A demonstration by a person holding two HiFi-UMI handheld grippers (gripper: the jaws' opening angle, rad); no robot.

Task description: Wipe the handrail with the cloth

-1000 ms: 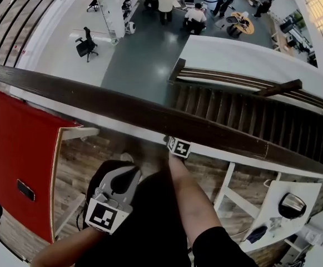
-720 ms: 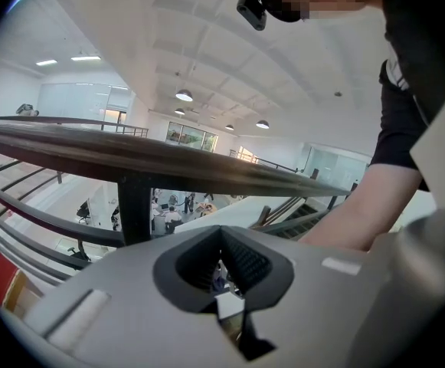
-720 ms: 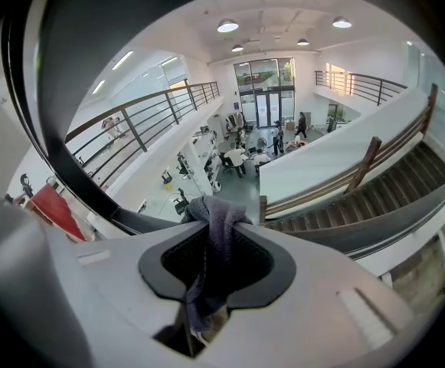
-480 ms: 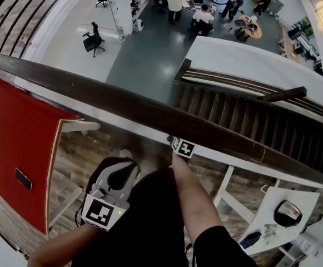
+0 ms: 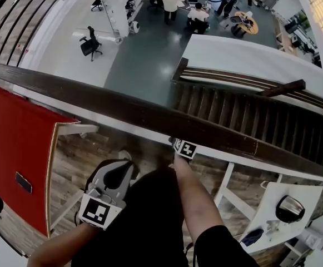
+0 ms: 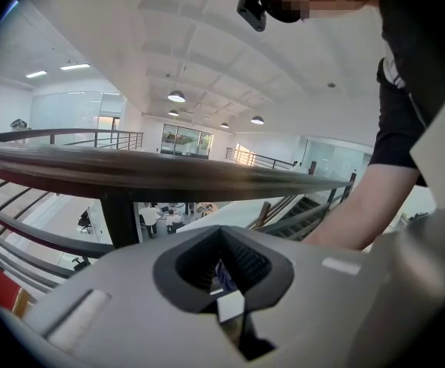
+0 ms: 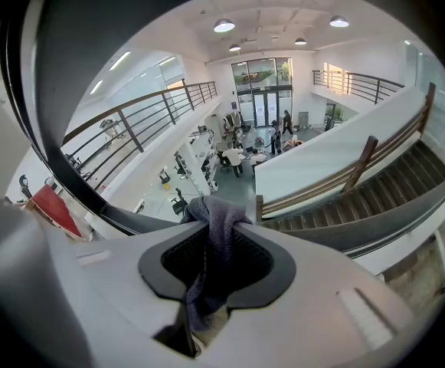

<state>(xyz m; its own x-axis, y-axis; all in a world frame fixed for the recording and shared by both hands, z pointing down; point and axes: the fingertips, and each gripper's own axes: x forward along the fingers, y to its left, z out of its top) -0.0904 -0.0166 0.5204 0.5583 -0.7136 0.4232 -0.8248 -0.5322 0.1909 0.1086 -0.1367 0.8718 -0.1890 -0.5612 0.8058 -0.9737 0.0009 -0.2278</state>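
Note:
The dark wooden handrail [image 5: 122, 111] runs across the head view from the left edge down to the right. My right gripper [image 5: 175, 142] is at the rail's near edge, with its marker cube just below the rail. It is shut on a grey-purple cloth [image 7: 216, 225], and a bunch of cloth sticks out past the jaw tips. The cloth is hidden in the head view. My left gripper [image 5: 127, 168] hangs lower, close to my body and apart from the rail. Its jaws are shut with nothing between them. The rail [image 6: 130, 171] crosses above them.
Beyond the rail is a drop to a lower floor with people at desks [image 5: 178, 4] and office chairs. A staircase [image 5: 250, 115] descends on the right. A red panel [image 5: 16, 143] stands at the left and a white table [image 5: 289, 204] at the lower right, on the wooden floor.
Hardly anything differs. The head view has shifted a little, and the right gripper stays at the rail's near edge. The left gripper has kept its place.

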